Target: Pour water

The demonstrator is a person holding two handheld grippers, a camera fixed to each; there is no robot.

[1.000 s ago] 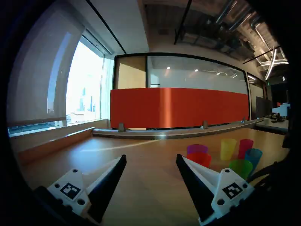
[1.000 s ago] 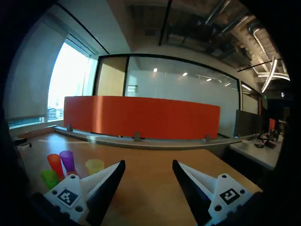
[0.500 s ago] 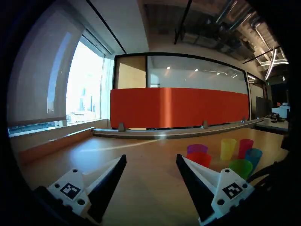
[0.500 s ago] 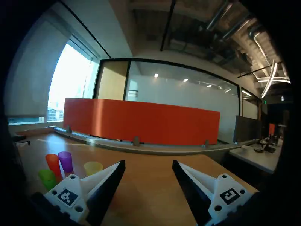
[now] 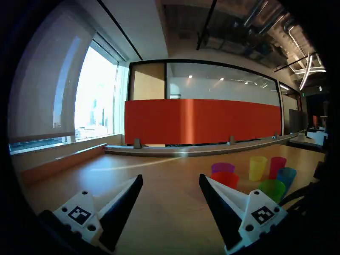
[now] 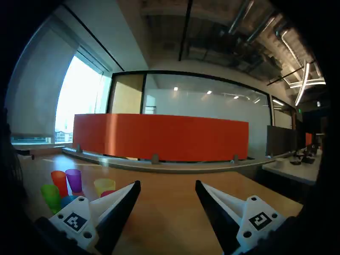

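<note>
Several coloured plastic cups stand in a cluster on the wooden table (image 5: 170, 212). In the left gripper view they sit to the right, past my right finger: purple cup (image 5: 222, 168), orange cup (image 5: 225, 178), yellow cup (image 5: 257, 167), red cup (image 5: 277, 165), blue cup (image 5: 286, 176), green cup (image 5: 272, 188). My left gripper (image 5: 170, 187) is open and empty. In the right gripper view the cups sit at lower left: orange cup (image 6: 59, 182), purple cup (image 6: 74, 179), yellow cup (image 6: 104, 186), green cup (image 6: 50, 196). My right gripper (image 6: 167, 191) is open and empty above the table (image 6: 170, 221).
An orange partition (image 5: 199, 121) runs along the table's far edge, with a glass wall behind it. A bright window (image 5: 95, 102) and a ledge lie to the left. More desks (image 6: 293, 168) stand beyond the table's right side.
The right gripper has risen and tilted a little, so the cups sit slightly higher and closer in its view, and more cups show. The left gripper has stayed still.
</note>
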